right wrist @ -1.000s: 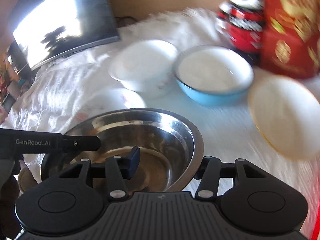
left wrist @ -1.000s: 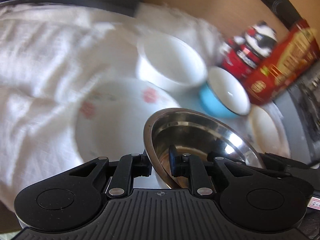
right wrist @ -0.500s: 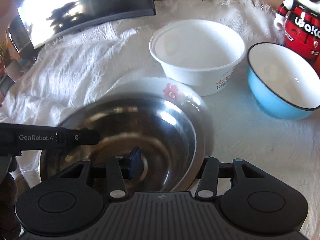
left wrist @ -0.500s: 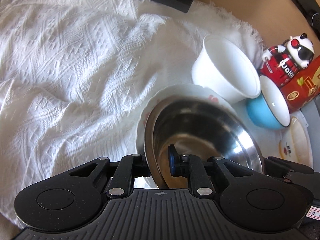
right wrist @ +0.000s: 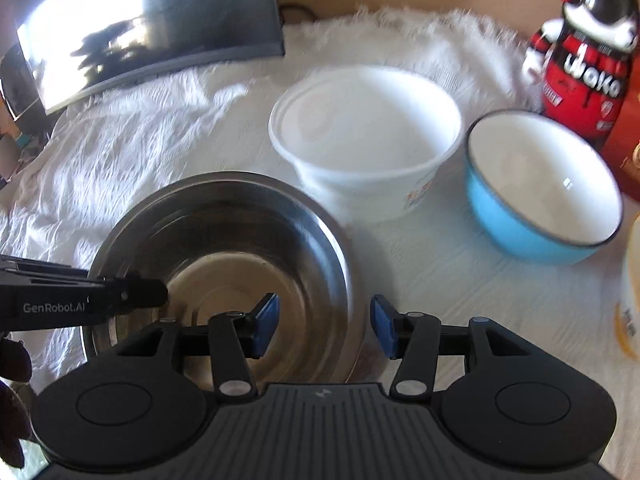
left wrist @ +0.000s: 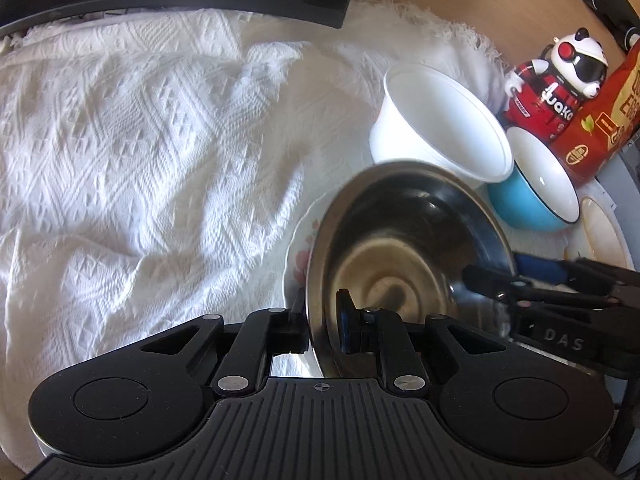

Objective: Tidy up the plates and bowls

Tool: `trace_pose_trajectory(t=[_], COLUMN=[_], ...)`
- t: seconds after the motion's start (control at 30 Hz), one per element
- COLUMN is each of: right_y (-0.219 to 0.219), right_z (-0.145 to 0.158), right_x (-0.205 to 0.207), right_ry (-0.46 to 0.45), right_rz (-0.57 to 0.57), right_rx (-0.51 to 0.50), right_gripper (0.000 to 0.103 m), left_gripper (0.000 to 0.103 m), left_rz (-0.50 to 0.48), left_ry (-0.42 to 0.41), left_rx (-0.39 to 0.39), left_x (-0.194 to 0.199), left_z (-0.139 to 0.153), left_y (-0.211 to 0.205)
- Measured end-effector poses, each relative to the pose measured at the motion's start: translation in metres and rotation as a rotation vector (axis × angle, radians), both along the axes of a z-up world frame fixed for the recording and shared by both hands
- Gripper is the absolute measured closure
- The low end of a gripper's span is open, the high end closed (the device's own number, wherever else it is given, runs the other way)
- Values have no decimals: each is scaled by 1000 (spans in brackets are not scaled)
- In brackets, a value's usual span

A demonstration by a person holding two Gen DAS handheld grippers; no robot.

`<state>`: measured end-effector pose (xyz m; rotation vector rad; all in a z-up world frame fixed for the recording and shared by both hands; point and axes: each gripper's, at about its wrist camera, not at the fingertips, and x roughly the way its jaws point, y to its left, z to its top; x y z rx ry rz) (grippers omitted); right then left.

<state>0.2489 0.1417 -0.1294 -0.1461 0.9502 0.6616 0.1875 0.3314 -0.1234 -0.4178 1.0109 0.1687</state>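
A steel bowl (left wrist: pixel 404 240) (right wrist: pixel 224 248) sits on a white flowered plate (left wrist: pixel 298 248) on the white cloth. My left gripper (left wrist: pixel 322 320) is shut on the steel bowl's near rim, one finger inside and one outside. My right gripper (right wrist: pixel 324 326) is open, its blue pads on either side of the bowl's right rim without pinching it. A white plastic bowl (right wrist: pixel 364 136) (left wrist: pixel 440 128) and a blue enamel bowl (right wrist: pixel 540 184) (left wrist: pixel 536 192) stand behind. A cream plate (left wrist: pixel 604 236) lies at the far right.
A panda-figure can (right wrist: pixel 584 56) and a red box (left wrist: pixel 604 120) stand at the back right. A dark curved monitor (right wrist: pixel 132 28) stands at the back left. Rumpled white cloth (left wrist: pixel 140 152) covers the table to the left.
Both grippers carried the steel bowl left and set it onto the flowered plate. My right gripper has opened and let go of the rim; the left still grips it.
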Motion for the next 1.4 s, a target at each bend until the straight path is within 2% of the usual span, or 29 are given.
trace_pose_trajectory(t=[0.07,0.17,0.23,0.43,0.5,0.7,0.9,1.03,1.07,1.1,1.13,1.3,1.4], right_y=[-2,-6,-7,-14,-16,-16,-14,-12,-12,-11,-10,-7,-7], right_z=[4,3,-4,-24,-28,-30,-33,-33,-33,-32,-32,-31,-30], right_x=[0,5,10,24,24,21,22,21,20,19,19,13,12], right_ry=[-58,-106,-85,65,90,103,134,143,151,160,172,161,162], right_rz=[-21,-63,-79,-117,-122,-114,-112,-101,-92,-81,-64,-56,-53], right_rx=[-16,-44,-48,-7,7,28,35,28,33,38,44,29,21], right_gripper=[40,37,37,37,38,38,38,38,41,49,50,50,50], left_gripper=[86,87,87,83,69,66,68,69,67,67,67,67,67], left_rz=[3,-2,3,1,-3,4,26,16,15,15,15,23,53], left_ry=[-9,-18,-18,-55,-44,-4,39,47,49,50,49,55,66], left_rx=[4,12,19,88,116,57,-36,-45,-44,-39,-33,-12,-40], left_x=[3,7,8,2,4,12,25,30,31,31,31,32,32], left_z=[0,0,2,22,22,4,-22,-26,-27,-27,-27,-26,-27], left_y=[2,4,4,3,6,14,18,14,13,12,11,5,7])
